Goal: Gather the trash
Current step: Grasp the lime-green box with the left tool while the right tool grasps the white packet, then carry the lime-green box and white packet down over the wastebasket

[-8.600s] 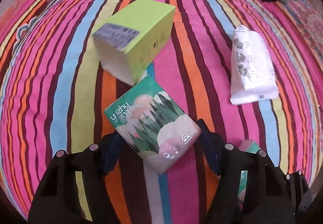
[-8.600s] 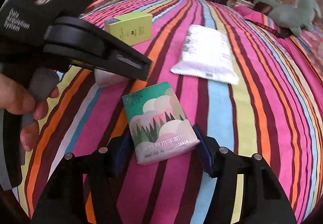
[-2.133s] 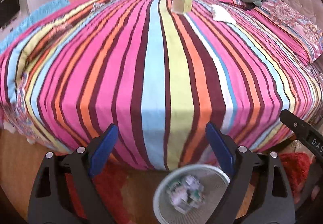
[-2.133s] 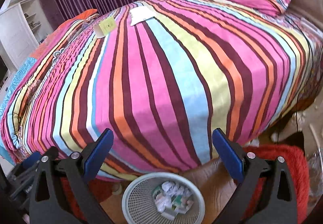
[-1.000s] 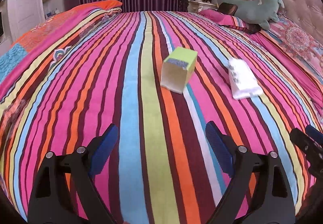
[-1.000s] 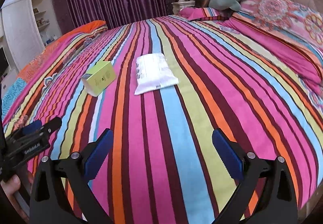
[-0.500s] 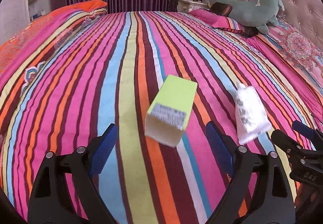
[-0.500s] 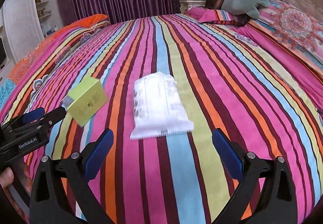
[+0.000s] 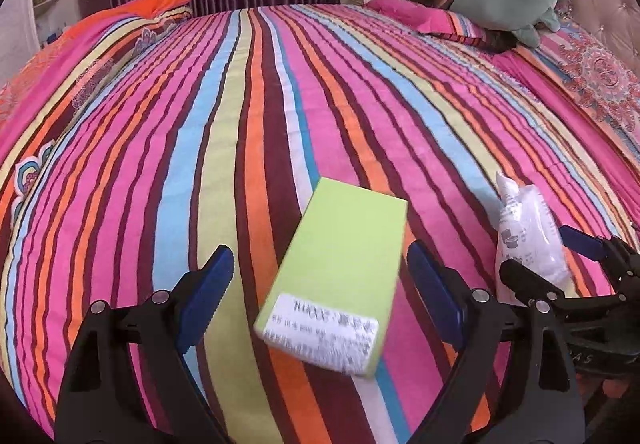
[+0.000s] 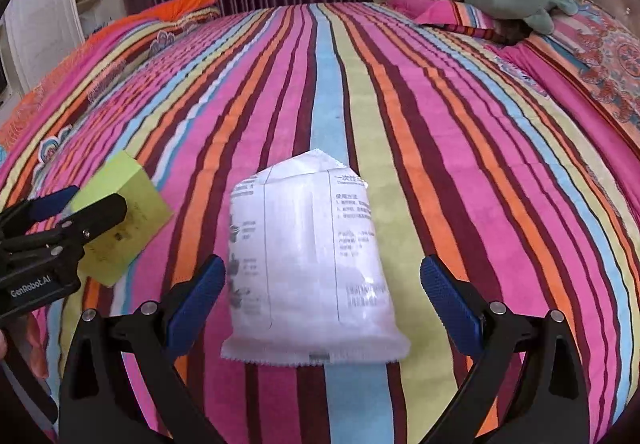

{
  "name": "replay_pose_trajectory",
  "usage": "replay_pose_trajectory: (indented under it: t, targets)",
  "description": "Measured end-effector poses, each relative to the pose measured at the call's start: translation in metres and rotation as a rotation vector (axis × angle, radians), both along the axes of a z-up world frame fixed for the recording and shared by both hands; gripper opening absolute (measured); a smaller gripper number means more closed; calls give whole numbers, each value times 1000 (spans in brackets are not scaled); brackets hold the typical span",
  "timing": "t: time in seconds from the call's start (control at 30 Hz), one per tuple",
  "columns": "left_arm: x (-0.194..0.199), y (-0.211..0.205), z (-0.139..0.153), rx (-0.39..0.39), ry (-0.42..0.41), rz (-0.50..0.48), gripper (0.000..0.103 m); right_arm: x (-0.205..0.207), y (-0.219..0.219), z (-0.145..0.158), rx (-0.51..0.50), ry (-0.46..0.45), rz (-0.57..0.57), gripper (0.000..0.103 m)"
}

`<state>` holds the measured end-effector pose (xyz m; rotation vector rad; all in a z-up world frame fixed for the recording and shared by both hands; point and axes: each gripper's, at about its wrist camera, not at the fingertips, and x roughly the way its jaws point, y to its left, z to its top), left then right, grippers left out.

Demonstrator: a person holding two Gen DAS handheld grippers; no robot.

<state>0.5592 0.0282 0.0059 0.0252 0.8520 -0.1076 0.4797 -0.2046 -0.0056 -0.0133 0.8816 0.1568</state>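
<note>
Two pieces left mid-bed, away from its edges. I've closed in within half a second: left gripper (image 9: 316,292) spread around the lime-green cardboard box (image 9: 340,272), right gripper (image 10: 322,298) spread around the white plastic pouch (image 10: 308,264). Squeeze next.

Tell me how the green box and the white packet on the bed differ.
The green box is a stiff, sharp-edged carton; the white packet is a soft, puffy pouch with crimped ends. The box is plain lime green with one printed label on its near end; the packet is white with dark print across its face. The box lies between the left gripper's open jaws, the packet between the right gripper's. Both rest ungrasped on the striped bedspread.
</note>
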Motion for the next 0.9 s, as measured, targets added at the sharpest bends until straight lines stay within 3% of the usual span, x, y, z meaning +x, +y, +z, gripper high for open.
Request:
replay_pose_trajectory:
  t: [0.3, 0.33, 0.43, 0.47, 0.9]
  targets:
    - [16, 2, -13, 16, 27, 43, 86, 16, 3, -10, 3, 7, -11, 94]
    - [19, 3, -15, 5, 43, 39, 81, 18, 4, -11, 0, 10, -9, 93]
    - [21, 3, -21, 2, 77, 36, 49, 23, 8, -15, -25, 33, 1, 84]
    - [20, 4, -22, 3, 74, 41, 49, 23, 7, -14, -28, 33, -1, 71]
    - [-27, -1, 1, 24, 60, 40, 49, -18, 2, 8, -28, 15, -24, 68]
